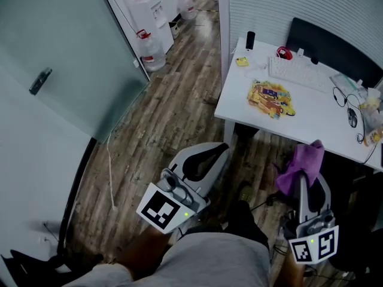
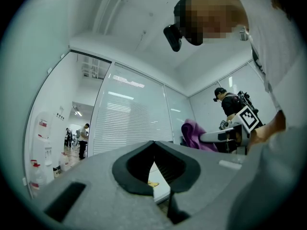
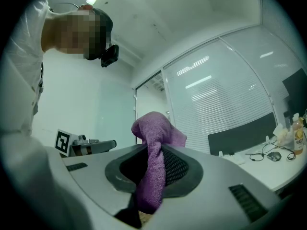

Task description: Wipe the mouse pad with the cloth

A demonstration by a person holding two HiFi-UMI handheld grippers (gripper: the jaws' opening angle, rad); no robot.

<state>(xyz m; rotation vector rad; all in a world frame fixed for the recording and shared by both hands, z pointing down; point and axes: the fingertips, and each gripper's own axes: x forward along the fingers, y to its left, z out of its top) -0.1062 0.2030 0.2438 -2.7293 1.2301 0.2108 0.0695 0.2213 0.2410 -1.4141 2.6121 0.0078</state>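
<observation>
Underfoot, the wooden floor (image 1: 155,124) fills most of my head view, and the white bench (image 1: 311,115) lies ahead and to my right, its long edge running from far left to near right. Both tongs hang low over the floor, short of the bench. The right tongs (image 1: 306,187) are the nearer, just off its near edge, while the left tongs (image 1: 222,147) sit further left, well apart from it. The left tongs are closed tip to tip on nothing; through the gap behind the tips I see only a corner of the bench. The right tongs are clamped on the purple cloth (image 1: 306,159), which is pinched through its middle so a bunch stands up past the tips and a tail hangs below. On the bench, the keyboard (image 1: 297,73) sits toward the far side, a yellow packet (image 1: 270,98) lies nearer the left end, and the mouse (image 1: 352,117) rests at the right end with its cable looped beside it. I cannot pick out the mouse pad itself. I judge it to be near the mouse, so the right tongs should carry the cloth forward and rightward over the bench edge.
</observation>
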